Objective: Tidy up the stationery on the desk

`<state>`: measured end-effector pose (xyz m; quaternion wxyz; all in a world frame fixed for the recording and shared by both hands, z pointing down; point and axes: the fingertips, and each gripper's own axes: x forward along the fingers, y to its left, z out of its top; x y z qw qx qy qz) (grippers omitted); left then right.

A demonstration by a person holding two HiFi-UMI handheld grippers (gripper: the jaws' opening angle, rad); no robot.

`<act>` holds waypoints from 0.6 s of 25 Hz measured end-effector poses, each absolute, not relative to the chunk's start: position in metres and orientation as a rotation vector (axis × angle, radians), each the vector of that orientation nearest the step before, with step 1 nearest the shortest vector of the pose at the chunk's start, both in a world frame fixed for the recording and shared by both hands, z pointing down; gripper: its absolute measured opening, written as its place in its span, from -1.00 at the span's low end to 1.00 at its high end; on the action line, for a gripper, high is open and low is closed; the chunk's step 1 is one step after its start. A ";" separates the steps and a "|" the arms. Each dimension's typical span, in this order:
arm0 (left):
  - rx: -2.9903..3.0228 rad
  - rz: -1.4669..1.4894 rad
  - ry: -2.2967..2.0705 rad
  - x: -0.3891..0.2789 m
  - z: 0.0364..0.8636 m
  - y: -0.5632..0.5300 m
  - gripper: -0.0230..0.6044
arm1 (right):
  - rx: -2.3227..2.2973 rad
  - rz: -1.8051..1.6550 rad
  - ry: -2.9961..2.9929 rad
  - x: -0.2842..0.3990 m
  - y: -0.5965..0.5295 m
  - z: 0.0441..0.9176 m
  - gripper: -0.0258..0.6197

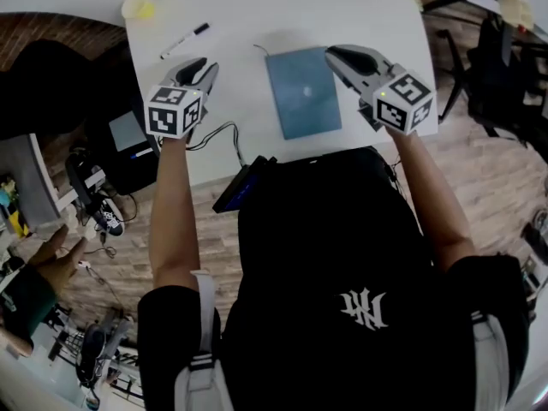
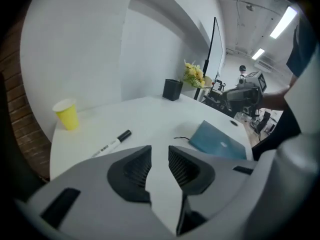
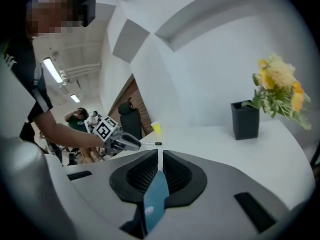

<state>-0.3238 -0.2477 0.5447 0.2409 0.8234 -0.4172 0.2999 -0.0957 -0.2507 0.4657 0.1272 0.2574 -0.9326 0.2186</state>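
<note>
Left tool (image 1: 200, 65) wide, empty, left of teal notebook (image 1: 302, 92), right tool (image 1: 334, 54) narrow, empty, over notebook's far-right corner, white worktop (image 1: 248, 15)

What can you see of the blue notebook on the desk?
The blue notebook is a thin rectangular book with a matte teal-blue cover and a small pale mark at its centre. It is closed and lies flat on the white desk, near the front edge, slightly askew. A thin dark cord trails from its far left corner. The right gripper is above its far right corner, not gripping it.
</note>
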 end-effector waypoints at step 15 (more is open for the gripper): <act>2.274 1.096 -1.240 -0.383 0.554 -0.309 -0.56 | 0.322 0.295 -2.732 -0.255 -0.281 0.457 -0.69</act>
